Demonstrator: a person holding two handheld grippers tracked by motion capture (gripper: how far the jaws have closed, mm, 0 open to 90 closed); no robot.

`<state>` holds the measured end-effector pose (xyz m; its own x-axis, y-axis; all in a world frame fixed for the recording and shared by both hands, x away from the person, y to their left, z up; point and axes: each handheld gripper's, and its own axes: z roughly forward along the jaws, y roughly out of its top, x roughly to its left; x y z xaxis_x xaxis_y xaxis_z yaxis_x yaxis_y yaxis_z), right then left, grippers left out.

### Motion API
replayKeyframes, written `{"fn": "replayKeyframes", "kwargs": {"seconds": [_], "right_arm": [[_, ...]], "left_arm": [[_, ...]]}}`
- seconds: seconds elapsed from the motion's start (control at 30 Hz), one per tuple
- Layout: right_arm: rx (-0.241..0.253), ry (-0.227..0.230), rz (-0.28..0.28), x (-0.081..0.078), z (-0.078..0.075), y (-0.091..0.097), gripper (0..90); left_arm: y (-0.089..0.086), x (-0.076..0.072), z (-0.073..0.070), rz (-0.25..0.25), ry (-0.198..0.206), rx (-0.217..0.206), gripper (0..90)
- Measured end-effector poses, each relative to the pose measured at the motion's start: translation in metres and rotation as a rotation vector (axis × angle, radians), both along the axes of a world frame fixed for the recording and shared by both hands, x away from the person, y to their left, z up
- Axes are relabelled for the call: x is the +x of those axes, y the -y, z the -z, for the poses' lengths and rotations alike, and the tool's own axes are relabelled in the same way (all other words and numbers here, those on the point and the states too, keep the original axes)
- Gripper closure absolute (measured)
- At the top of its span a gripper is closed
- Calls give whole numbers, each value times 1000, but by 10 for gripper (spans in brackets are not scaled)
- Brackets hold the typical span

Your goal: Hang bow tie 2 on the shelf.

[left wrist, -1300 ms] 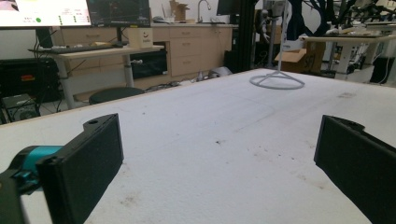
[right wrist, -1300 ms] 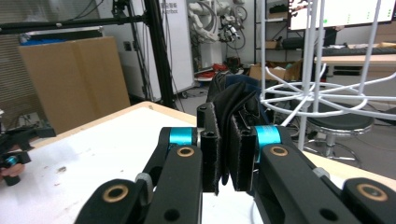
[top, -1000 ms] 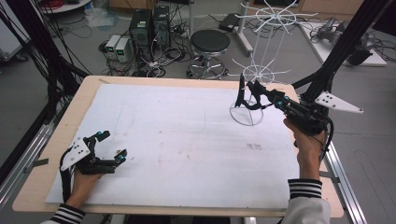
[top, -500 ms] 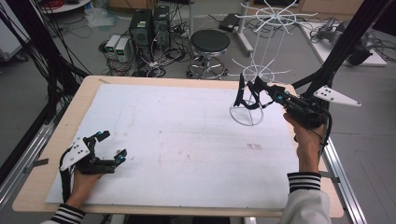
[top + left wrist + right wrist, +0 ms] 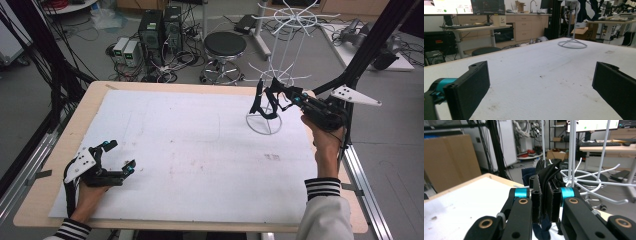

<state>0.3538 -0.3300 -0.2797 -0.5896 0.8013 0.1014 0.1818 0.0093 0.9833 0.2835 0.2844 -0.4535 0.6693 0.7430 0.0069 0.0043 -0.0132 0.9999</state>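
Left gripper: low on the near left of the table, jaws wide apart with nothing between them.
Right gripper: raised over the far right of the table, jaws clamped together on a dark cloth.
Dark cloth: pinched between the pads, its loose end hanging below the jaws, just beside the wire rack.
Wire rack: white, upright, its ring base on the table under the cloth.

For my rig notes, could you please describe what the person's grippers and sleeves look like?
Both grippers, left gripper and right gripper, are black with teal accents near the flat black jaws, and each carries a pale three-cornered plate and a trailing black cable. The sleeves end in black-and-white striped cuffs.
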Motion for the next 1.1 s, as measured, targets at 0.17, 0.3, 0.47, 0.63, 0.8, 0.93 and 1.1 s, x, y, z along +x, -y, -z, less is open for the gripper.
{"fn": "replayKeyframes", "kwargs": {"seconds": [0.17,0.3,0.47,0.63,0.8,0.93,1.1], "right_arm": [[-31,-3,7,3,-6,-2,851],[-60,-17,16,6,-10,-4,851],[-88,-32,23,10,-12,-6,851],[-96,-35,26,13,-12,-7,846],[-115,-33,22,13,-11,-8,834],[-131,-33,24,14,-11,-9,776],[-153,-13,69,14,-11,-12,596]], "left_arm": [[0,0,0,0,0,1,18],[0,0,0,0,0,0,18],[0,0,0,2,-1,1,18],[0,0,0,1,0,0,18],[0,0,0,3,2,2,18],[0,0,0,3,2,6,18],[0,0,0,2,3,6,18]]}}
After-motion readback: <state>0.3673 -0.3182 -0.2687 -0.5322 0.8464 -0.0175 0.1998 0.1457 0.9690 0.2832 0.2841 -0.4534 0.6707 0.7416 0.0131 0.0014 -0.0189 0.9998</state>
